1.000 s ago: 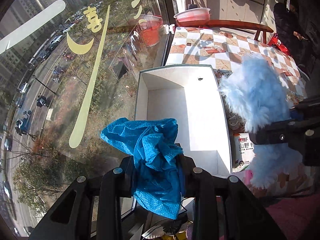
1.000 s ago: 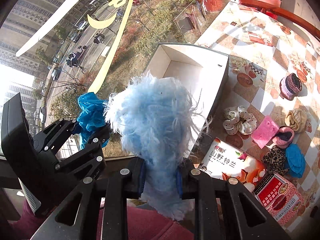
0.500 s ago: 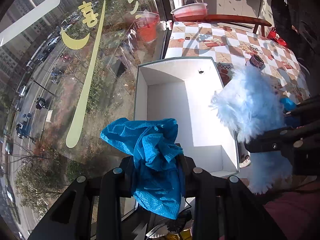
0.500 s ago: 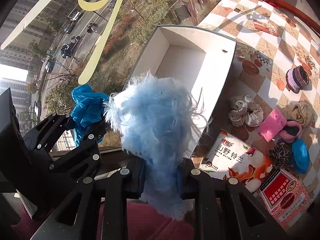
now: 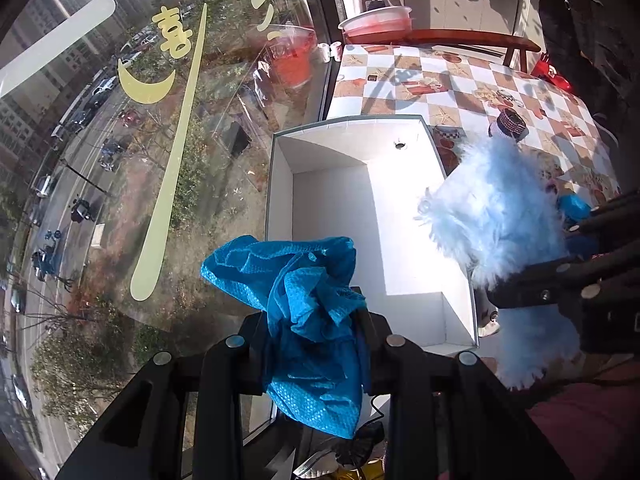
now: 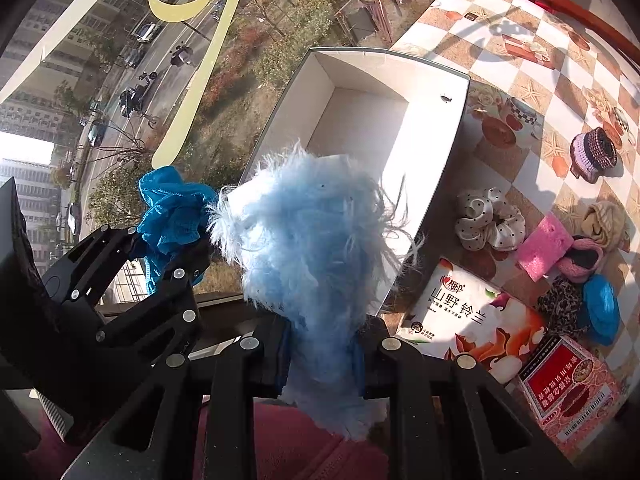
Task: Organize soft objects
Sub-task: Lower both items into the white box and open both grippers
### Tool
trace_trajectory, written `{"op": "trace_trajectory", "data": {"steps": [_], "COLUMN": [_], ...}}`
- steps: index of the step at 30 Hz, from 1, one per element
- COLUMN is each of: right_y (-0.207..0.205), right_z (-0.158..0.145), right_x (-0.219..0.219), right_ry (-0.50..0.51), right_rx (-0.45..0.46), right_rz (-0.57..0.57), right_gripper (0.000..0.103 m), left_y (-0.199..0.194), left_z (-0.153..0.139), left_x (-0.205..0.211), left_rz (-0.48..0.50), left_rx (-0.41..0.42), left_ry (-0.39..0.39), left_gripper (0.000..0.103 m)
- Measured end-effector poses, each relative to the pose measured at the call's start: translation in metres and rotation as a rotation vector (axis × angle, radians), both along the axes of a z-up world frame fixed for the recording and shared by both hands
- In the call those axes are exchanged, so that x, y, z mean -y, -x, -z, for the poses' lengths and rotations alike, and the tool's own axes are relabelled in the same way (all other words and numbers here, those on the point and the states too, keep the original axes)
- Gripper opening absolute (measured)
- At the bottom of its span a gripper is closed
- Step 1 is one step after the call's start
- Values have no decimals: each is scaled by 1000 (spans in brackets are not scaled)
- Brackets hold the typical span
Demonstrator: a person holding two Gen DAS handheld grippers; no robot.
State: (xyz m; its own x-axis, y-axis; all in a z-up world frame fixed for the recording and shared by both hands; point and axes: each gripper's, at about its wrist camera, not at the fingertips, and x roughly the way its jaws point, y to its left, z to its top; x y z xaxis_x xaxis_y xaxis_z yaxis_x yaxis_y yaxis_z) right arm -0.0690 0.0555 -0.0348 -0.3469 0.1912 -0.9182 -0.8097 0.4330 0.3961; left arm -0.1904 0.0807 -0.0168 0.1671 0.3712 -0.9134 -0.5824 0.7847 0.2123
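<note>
My left gripper (image 5: 316,344) is shut on a crumpled blue mesh cloth (image 5: 300,292), held just short of the near-left corner of an open white box (image 5: 372,216). In the right wrist view the same cloth (image 6: 168,208) shows at the left. My right gripper (image 6: 322,352) is shut on a fluffy light-blue feathery piece (image 6: 312,236), which hangs over the box's (image 6: 368,120) near right edge. From the left wrist view that fluffy piece (image 5: 496,216) sits to the right of the box. The box holds nothing.
The checkered table (image 6: 520,80) carries several soft items at the right: a dotted scrunchie (image 6: 488,224), a pink sponge (image 6: 544,246), a knitted purple piece (image 6: 594,152). Printed packets (image 6: 472,320) lie near the box. A glass window (image 5: 120,160) borders the left. A red basin (image 5: 376,20) stands far back.
The right gripper with the fluffy piece has shifted slightly toward the box. The left gripper and the blue cloth have stayed where they were.
</note>
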Motion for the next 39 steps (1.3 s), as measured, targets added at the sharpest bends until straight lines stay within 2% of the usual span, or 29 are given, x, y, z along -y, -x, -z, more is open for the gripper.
{"op": "trace_trajectory", "data": {"steps": [28,33,36,39], "right_y": [0,-2,-3,-6], "right_z": [2,5,6,12], "right_x": [1,-3,-7,-13], "right_ry": [0,9,13,26], "right_rx": [-3,-18,-16,-21], "right_rz": [22,30,29,47], "right_gripper": [24,24,24,24], "left_y": [-2,2,5,4], "left_z": [4,6,11,18], "left_x": [0,-11,-23,-29], "left_rz": [19,-1,-38,-65], "left_rx": [-13,5,18,12], "left_ry": [3,36,83,112], "left_gripper": [35,35,35,40]}}
